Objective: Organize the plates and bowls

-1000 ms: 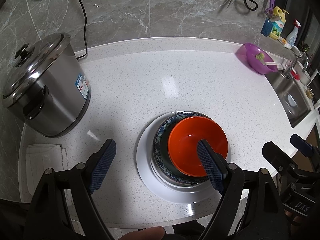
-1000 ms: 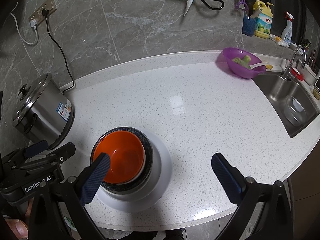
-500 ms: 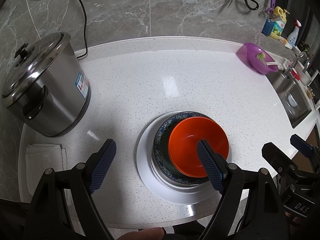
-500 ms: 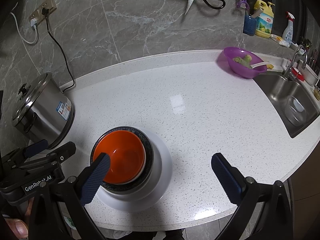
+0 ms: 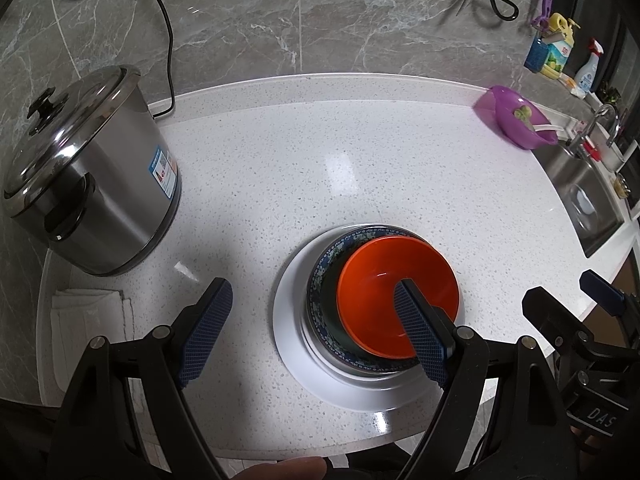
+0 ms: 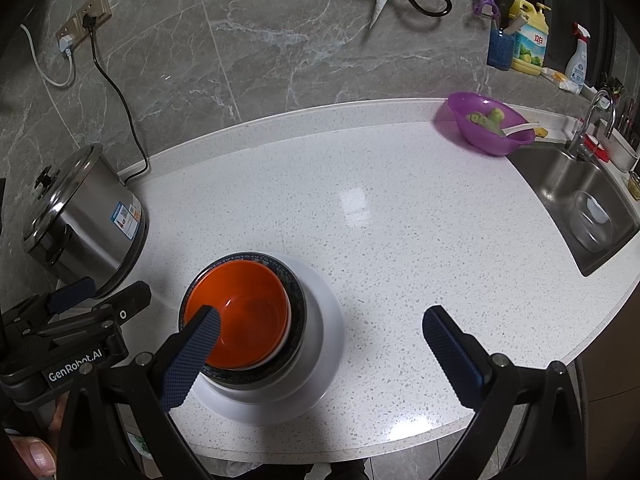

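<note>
Left claw [image 5: 312, 320] wide open, holding nothing; its right finger [image 5: 420, 340] hangs over the orange bowl [image 5: 384, 280], contact unclear. Right claw [image 6: 320, 344] also wide open and empty, its left finger [image 6: 192, 360] over the same bowl. Orange bowl nested in patterned bowl [image 5: 324, 276], stacked on white plate [image 5: 292, 320], near edge of table [image 5: 320, 160]. Pot [image 5: 88, 184] far left.

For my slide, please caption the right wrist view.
Open right gripper above orange bowl nested in patterned bowl on white plate.
</note>
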Demonstrator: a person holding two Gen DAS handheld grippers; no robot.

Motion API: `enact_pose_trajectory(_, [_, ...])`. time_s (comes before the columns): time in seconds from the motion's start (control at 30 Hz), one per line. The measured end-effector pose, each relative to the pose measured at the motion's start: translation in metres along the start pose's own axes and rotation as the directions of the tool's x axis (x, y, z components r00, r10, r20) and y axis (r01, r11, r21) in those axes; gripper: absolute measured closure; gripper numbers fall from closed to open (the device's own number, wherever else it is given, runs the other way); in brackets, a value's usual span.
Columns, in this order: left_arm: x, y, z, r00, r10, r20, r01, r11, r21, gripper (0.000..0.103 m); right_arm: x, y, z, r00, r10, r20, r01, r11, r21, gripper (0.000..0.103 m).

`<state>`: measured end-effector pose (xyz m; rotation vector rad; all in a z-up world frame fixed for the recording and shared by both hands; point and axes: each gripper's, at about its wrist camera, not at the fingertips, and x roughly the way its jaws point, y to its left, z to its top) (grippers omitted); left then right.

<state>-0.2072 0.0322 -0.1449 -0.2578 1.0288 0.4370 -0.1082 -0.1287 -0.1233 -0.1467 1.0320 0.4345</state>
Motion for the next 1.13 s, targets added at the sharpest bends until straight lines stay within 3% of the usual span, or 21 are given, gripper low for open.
enact_pose_trajectory(0.87, [0.01, 0.0, 0.003, 1.0, -0.004, -0.013, 0.003, 1.0, -0.011, 0.021, 0.006, -0.002, 0.005, 1.0, 0.013, -0.016, -0.014, 1.0, -0.015, 0.0])
enact_pose_trajectory(1.13, [0.008, 0.004, 0.004, 1.0, -0.006, 0.018, 0.006, 1.0, -0.021, 0.021, 0.009, -0.006, 0.006, 0.999, 0.023, -0.028, -0.023, 1.0, -0.013, 0.0])
